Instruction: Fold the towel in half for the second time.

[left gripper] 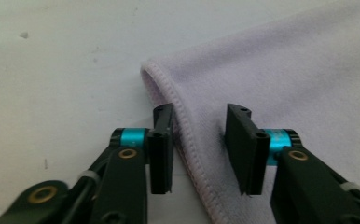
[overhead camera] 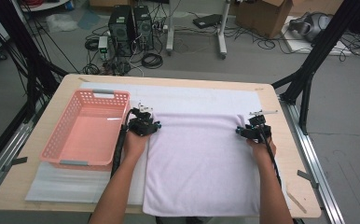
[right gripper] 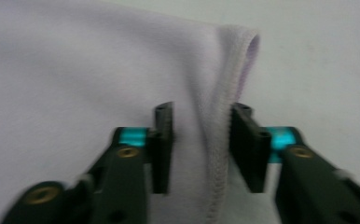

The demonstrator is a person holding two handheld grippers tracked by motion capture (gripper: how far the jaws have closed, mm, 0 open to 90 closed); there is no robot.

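Note:
A lilac towel (overhead camera: 201, 163) lies spread flat on the table, reaching from the middle down to the near edge. My left gripper (overhead camera: 144, 111) stands at the towel's far left corner, my right gripper (overhead camera: 257, 115) at its far right corner. In the left gripper view the left gripper (left gripper: 200, 112) is open, its jaws on either side of the stitched hem of the towel (left gripper: 285, 70). In the right gripper view the right gripper (right gripper: 201, 109) is open too, and a raised fold of the towel (right gripper: 75, 70) hem stands between its jaws.
A pink plastic basket (overhead camera: 57, 135) with nothing in it stands at the left, close to my left hand. A white sheet (overhead camera: 66, 184) covers the wooden table (overhead camera: 299, 140) under the towel. Computers, cables and boxes lie on the floor beyond.

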